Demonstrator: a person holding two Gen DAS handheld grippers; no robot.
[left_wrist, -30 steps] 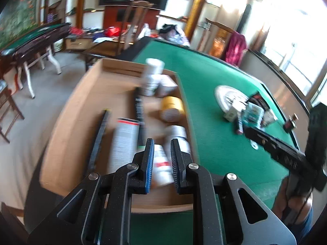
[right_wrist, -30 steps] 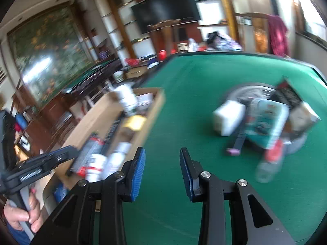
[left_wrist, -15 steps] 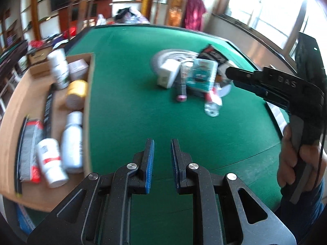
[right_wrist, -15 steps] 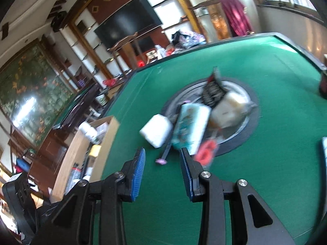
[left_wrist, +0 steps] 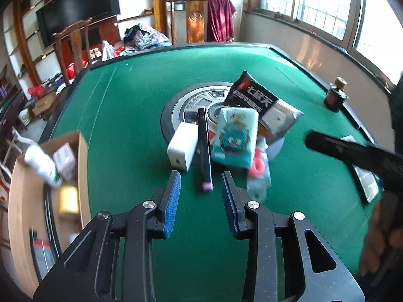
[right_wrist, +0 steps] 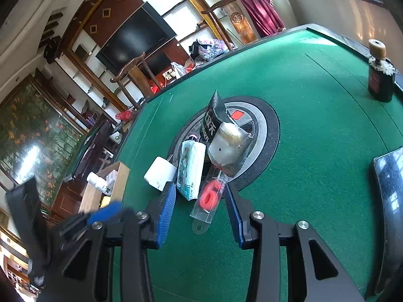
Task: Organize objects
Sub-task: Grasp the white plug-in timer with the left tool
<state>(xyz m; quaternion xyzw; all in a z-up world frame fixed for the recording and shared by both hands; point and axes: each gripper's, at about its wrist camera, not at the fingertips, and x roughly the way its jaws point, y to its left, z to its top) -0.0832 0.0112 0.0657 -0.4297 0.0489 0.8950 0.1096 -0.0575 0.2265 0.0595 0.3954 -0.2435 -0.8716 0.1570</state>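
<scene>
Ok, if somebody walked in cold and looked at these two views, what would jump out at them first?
Probably the heap of small goods in the middle of the green table: a teal tissue pack, a white charger block and a black snack bag piled on the round hub. Next, the open left gripper lined up on a thin black stick, and the wooden tray at the table's left edge.

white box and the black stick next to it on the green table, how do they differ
The white box is a pale, chunky block; the black stick is dark, long and thin. The box has a small slot on its near face, while the stick ends in a pink tip. The box lies mostly on the green table, whereas the stick reaches from the round centre plate onto the felt. Both lie flat, side by side.
</scene>
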